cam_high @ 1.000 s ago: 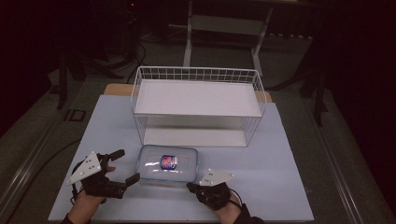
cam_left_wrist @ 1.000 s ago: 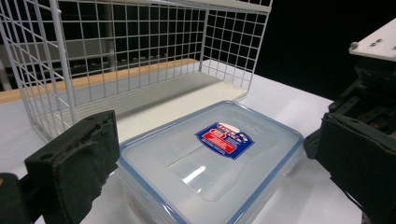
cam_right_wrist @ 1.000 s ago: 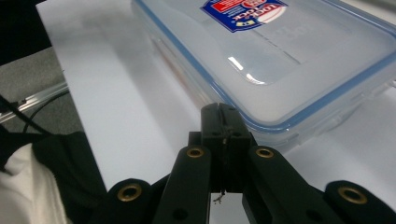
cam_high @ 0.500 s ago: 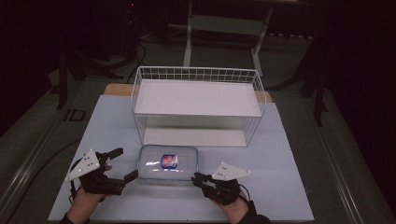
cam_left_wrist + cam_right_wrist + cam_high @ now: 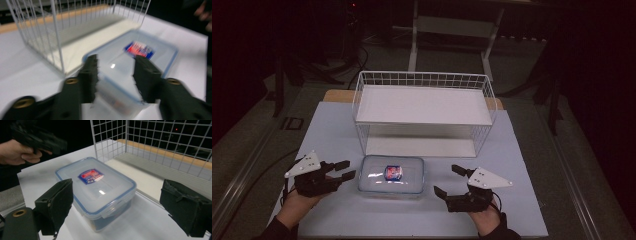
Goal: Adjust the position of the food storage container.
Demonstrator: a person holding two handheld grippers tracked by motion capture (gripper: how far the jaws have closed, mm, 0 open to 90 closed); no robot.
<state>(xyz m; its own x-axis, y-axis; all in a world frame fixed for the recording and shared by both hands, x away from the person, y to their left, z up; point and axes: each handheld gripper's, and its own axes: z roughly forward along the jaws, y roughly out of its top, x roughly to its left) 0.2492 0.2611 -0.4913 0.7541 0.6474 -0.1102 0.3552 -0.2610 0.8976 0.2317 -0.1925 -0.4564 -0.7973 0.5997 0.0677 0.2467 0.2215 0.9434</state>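
Observation:
A clear plastic box [image 5: 393,175] with a blue-rimmed lid and a red and blue label lies on the table in front of the wire rack [image 5: 424,112]. My left gripper [image 5: 345,170] is open just left of the box, its jaws pointing at the box's left end. In the left gripper view the box [image 5: 140,62] lies close beyond the spread jaws. My right gripper [image 5: 451,180] is open to the right of the box, a short gap away. The right gripper view has the box [image 5: 96,187] between and beyond its wide jaws.
The white wire rack has a solid upper shelf [image 5: 422,105] and a lower shelf [image 5: 417,146] right behind the box. The pale table [image 5: 532,165] ends in a front edge close to my hands. The other hand and its gripper [image 5: 37,138] appear far left in the right gripper view.
Both grippers have drawn apart from the box sides; the right one has shifted right and opened wider. The box has stayed in place.

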